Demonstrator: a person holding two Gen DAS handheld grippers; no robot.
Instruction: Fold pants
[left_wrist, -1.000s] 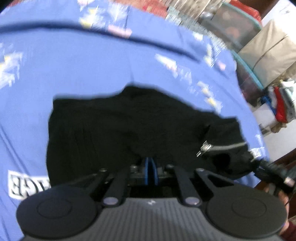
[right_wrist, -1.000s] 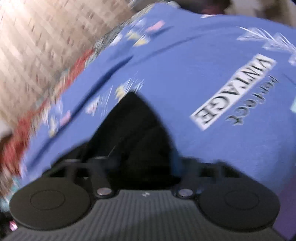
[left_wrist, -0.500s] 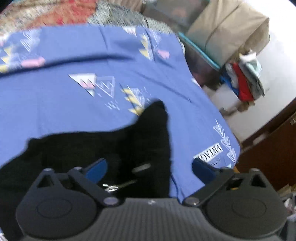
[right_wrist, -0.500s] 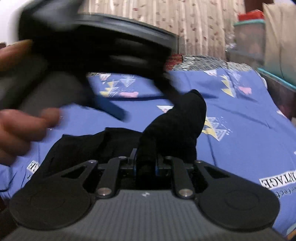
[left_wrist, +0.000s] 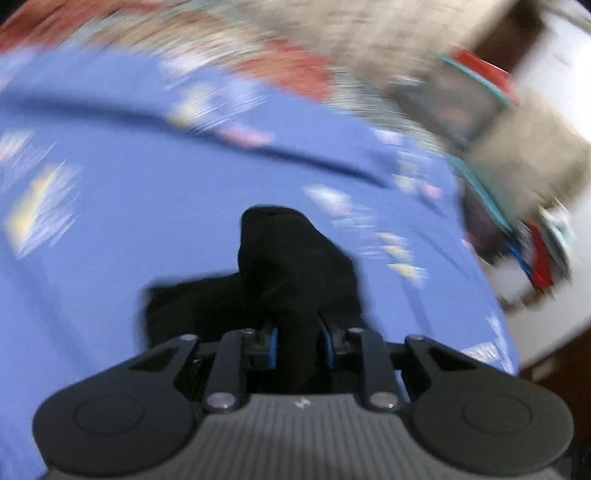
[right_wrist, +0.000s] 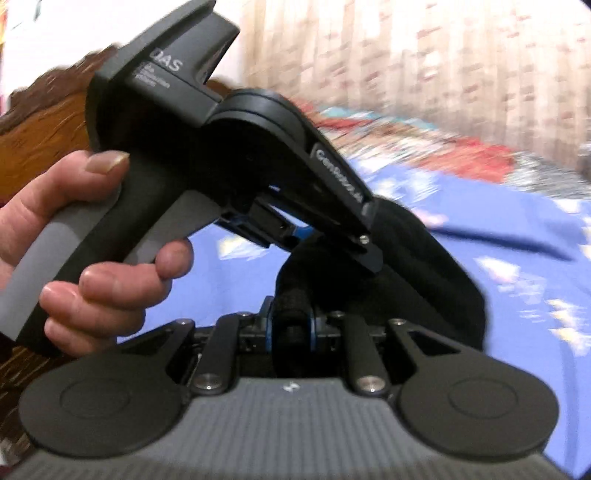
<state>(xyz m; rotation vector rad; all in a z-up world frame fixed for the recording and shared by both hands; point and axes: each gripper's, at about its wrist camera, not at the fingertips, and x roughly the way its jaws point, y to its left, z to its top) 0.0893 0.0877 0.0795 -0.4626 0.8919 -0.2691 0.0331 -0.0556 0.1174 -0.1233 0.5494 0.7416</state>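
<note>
Two grippers, left gripper (left_wrist: 298, 345) closing and right gripper (right_wrist: 290, 328) opening slightly, have black pants (left_wrist: 295, 273) between their fingers above the bed (left_wrist: 110, 229). Mid-fold; next, the lifted edge should be carried over and laid flat.

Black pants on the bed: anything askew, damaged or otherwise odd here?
Nothing damaged. The black pants are bunched into a lifted wad, not flat on the blue bedsheet. The left gripper is closing on the fabric; the right gripper, opening slightly, has fabric between its fingers. Both views are motion-blurred.
</note>
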